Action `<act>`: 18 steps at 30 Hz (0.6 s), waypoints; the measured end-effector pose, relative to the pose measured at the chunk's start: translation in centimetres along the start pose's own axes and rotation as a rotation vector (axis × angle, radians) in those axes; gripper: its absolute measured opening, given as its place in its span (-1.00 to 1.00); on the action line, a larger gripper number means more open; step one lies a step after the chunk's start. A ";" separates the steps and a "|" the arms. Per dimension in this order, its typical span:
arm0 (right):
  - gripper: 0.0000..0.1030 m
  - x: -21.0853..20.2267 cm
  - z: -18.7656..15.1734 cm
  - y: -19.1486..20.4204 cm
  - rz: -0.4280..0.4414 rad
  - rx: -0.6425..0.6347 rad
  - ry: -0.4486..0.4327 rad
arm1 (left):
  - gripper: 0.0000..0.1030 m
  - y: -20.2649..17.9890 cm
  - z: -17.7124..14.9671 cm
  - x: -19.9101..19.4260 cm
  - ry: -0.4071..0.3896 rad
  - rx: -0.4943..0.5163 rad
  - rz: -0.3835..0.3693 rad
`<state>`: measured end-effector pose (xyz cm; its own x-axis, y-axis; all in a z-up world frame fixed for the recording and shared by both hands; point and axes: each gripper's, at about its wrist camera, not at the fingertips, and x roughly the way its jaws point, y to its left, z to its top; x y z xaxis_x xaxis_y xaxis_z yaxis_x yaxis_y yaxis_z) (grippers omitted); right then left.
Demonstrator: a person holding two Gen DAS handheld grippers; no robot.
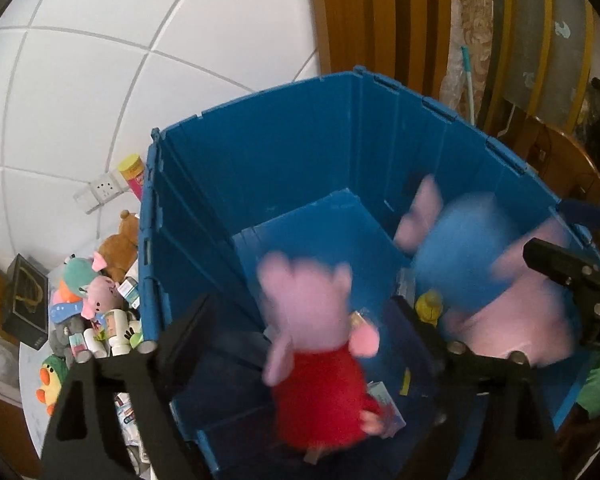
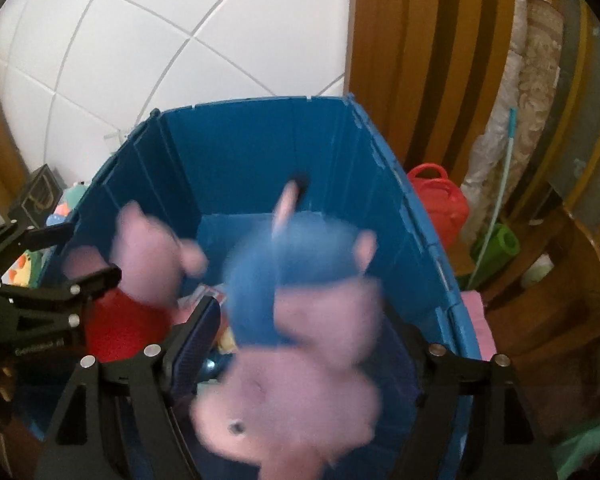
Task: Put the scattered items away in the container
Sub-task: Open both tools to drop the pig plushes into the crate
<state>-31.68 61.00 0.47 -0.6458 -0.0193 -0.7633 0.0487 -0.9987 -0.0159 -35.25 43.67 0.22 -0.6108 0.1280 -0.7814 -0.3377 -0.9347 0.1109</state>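
Jaws of both grippers spread wide, 2 blurred pink pig plushes (image 1: pixel 320 344) (image 2: pixel 300 320) inside blue crate (image 1: pixel 260 168).

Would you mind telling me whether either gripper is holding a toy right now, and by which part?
Neither holds anything. Both sets of jaws stand wide open, and the red pig and blue pig are blurred, apparently dropping into the bin.

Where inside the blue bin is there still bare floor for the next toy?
Bare floor shows at the far end of the blue folding plastic bin, between its back wall and the red-dressed pink pig plush. The near end is crowded: that plush, the blue-shirted pink pig plush, a small yellow toy and small boxes.
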 end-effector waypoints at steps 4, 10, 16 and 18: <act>0.87 -0.3 0.1 0.3 -0.012 -0.006 -0.010 | 0.91 0.0 -0.1 -0.1 -0.003 0.007 0.005; 0.99 -0.7 0.0 0.3 -0.031 -0.003 -0.026 | 0.92 0.5 -0.5 -0.4 -0.005 -0.009 0.003; 0.99 -1.4 -0.4 0.5 -0.046 0.005 -0.042 | 0.92 1.4 -1.3 -1.3 -0.018 -0.030 -0.002; 0.99 -1.5 -0.6 0.7 -0.048 0.003 -0.046 | 0.92 1.8 -1.7 -1.8 -0.025 -0.035 0.000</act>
<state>-30.16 60.34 1.22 -0.6820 0.0268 -0.7309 0.0144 -0.9986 -0.0500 -33.58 41.22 0.77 -0.6287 0.1353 -0.7658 -0.3123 -0.9458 0.0893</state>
